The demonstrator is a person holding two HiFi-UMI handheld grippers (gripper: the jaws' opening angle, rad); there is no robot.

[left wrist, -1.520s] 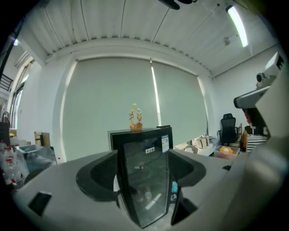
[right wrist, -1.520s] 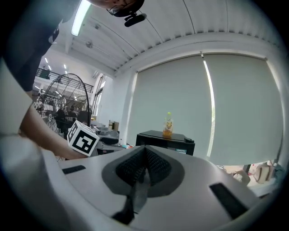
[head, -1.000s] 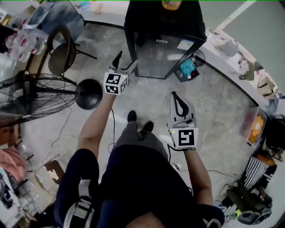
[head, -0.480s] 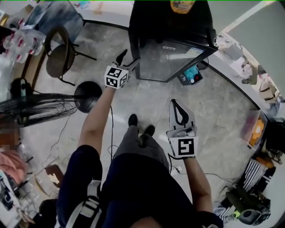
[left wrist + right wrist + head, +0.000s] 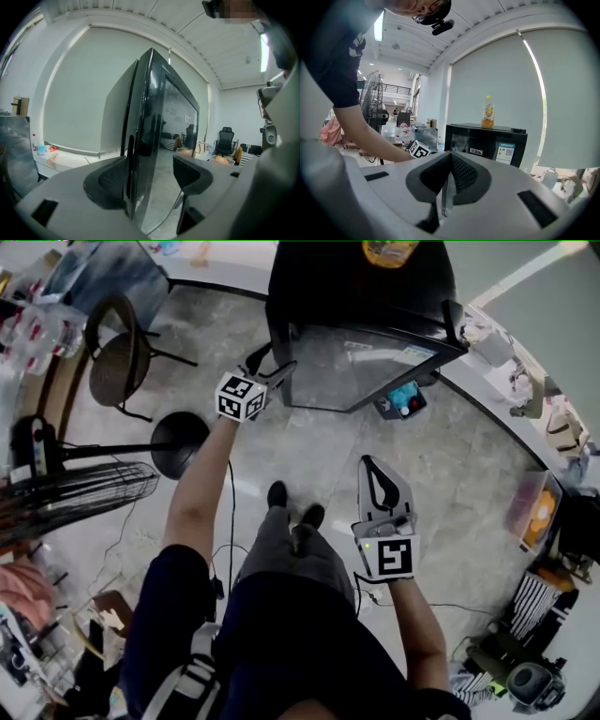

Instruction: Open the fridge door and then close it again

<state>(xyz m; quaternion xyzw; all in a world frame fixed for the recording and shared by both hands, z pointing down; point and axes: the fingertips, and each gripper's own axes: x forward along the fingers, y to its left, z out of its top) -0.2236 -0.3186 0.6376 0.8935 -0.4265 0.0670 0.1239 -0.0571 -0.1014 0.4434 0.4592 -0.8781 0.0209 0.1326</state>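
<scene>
Fridge (image 5: 361, 282): black, on the floor against the wall, ahead of the person. A bottle (image 5: 488, 111) stands on top. The glass door (image 5: 366, 367) faces the person.

Left gripper (image 5: 270, 367): at the door's left edge. Fingers (image 5: 110, 180) are apart, one on each side of that edge, so the edge (image 5: 140, 140) stands between them. The left finger is close against the edge and may touch it. The right finger is clear of the glass. No clamp.

Door state: cannot tell whether it sits flush with the body or slightly ajar.

Right gripper (image 5: 368, 467): held low over the floor, right of the person's feet, well apart from the fridge. Fingers (image 5: 461, 171) are together, nothing between them.
</scene>
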